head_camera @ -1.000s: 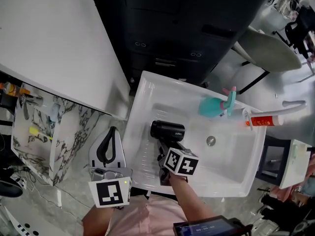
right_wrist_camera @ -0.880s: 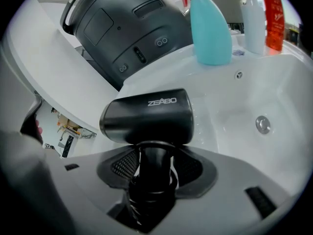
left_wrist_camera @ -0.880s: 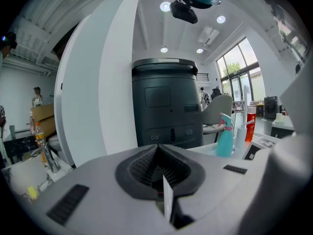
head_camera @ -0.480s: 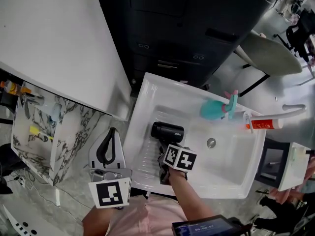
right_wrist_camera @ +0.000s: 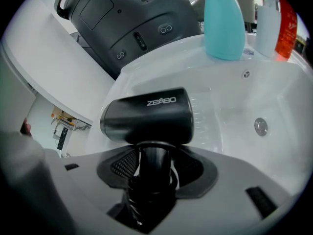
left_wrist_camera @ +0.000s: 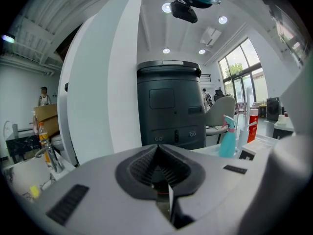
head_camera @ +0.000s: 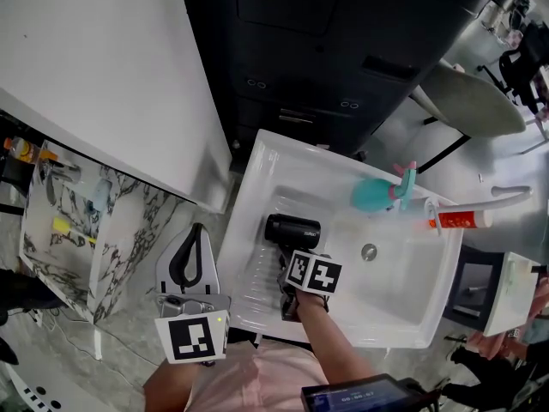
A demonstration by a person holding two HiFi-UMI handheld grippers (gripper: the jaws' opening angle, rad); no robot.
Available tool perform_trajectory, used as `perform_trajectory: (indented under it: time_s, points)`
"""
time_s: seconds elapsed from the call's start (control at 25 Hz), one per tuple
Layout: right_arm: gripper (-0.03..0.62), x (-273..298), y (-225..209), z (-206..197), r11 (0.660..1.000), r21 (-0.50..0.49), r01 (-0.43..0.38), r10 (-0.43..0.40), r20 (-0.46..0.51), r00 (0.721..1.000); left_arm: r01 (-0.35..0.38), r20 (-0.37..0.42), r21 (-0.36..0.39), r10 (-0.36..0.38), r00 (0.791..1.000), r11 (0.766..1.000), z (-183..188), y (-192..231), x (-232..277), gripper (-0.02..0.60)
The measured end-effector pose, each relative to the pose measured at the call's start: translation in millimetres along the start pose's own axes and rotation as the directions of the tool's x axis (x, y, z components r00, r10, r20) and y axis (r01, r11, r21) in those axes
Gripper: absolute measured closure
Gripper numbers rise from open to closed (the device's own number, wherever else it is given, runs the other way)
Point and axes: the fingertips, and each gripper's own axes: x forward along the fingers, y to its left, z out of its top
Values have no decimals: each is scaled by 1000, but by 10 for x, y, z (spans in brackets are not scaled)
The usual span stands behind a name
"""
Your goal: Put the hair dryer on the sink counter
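The right tool (right_wrist_camera: 151, 173) is seen clenched on the black handle of the hair dryer (right_wrist_camera: 146, 116), the handle being gripped between both jaws and the dark barrel lying crosswise just beyond them. In the head view the right tool (head_camera: 290, 264) is found at the lower middle of the frame, and the hair dryer (head_camera: 292, 230) is held over the left part of the white sink (head_camera: 257, 166), inside the basin's outline. Whether the barrel touches the basin floor cannot be told. The drain (head_camera: 369, 251) is seen to the right of the hair dryer, well apart from it.

A teal spray bottle (head_camera: 373, 194) is stood on the surface along the sink's upper right edge, and a red tube (head_camera: 459, 220) is laid farther right.

The left tool (left_wrist_camera: 159, 168) is shown with its jaws pressed together and nothing between them. In the head view the left tool (head_camera: 190, 260) is held at the lower left, outside the sink, over a marbled floor (head_camera: 129, 316). A dark cabinet (head_camera: 343, 58) is seen above the sink.
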Motion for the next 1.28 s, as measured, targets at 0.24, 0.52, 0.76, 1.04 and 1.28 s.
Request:
perform_trajectory:
  time_s: [0.24, 0.52, 0.76, 1.04, 1.28]
  points:
    - [350, 8, 35, -4, 1000, -28, -9, 8, -29, 1000, -5, 9, -6, 5, 1000, 1000, 40, 41, -44, 571]
    - [225, 4, 171, 2, 996, -24, -92, 90, -60, 994, -10, 12, -11, 10, 1000, 1000, 70, 82, -93, 571]
    - [209, -19, 184, -6, 995, -37, -93, 90, -71, 993, -8, 21, -15, 8, 1000, 1000, 94, 88, -124, 571]
    - [223, -217, 222, 20, 994, -53, -98, 96, -27, 995, 12, 39, -13, -12, 999, 1000, 134, 31, -204, 571]
    - [240, -563, 330, 76, 990, -56, -128, 132, 69, 989, 41, 79, -11, -40, 996, 999, 253, -69, -358, 571]
